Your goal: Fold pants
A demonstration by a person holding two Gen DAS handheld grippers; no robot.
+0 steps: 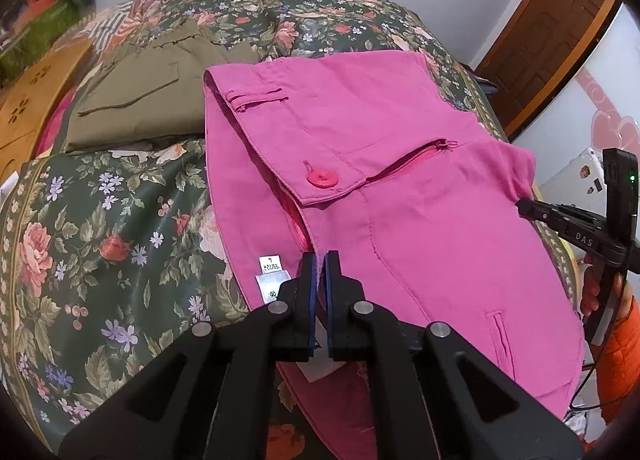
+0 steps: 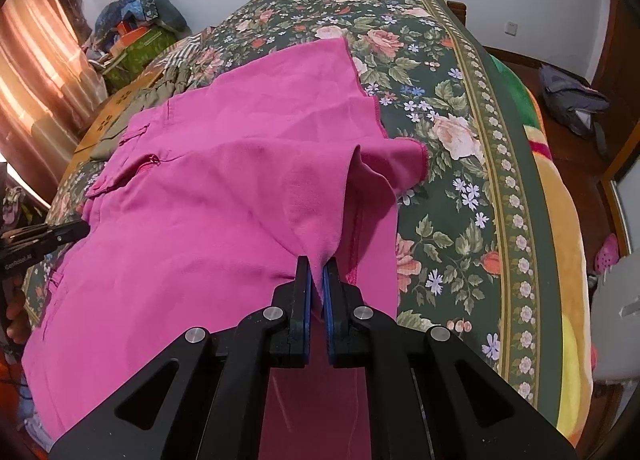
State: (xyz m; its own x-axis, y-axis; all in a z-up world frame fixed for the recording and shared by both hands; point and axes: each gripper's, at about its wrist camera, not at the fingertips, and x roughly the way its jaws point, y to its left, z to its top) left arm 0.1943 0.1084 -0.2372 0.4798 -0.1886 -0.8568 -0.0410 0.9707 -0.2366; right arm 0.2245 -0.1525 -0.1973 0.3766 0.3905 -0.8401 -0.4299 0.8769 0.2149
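At the bottom centre of the left wrist view, the left tongs (image 1: 319, 260) are pinched nearly closed on the waist edge of the pink pants (image 1: 400, 188), just beside the white size label (image 1: 270, 264). At the bottom centre of the right wrist view, the right tongs (image 2: 316, 264) are likewise squeezed narrow on a bunched ridge of the same pants (image 2: 208, 212), near the crotch seam. The pants lie across the bed (image 2: 460, 188), on its flowered cover, filling the middle of both frames.

Further up, the waistband flap is turned over with the pink button (image 1: 322, 179) showing and the zipper (image 1: 412, 162) open. One leg already seems laid over the other, so the lengthwise fold looks begun, but the cloth is rumpled and uneven. Judging by this, squaring the halves and folding the legs up toward the waist are not yet done.

At the upper left of the left wrist view, olive trousers (image 1: 144, 100) lie folded.
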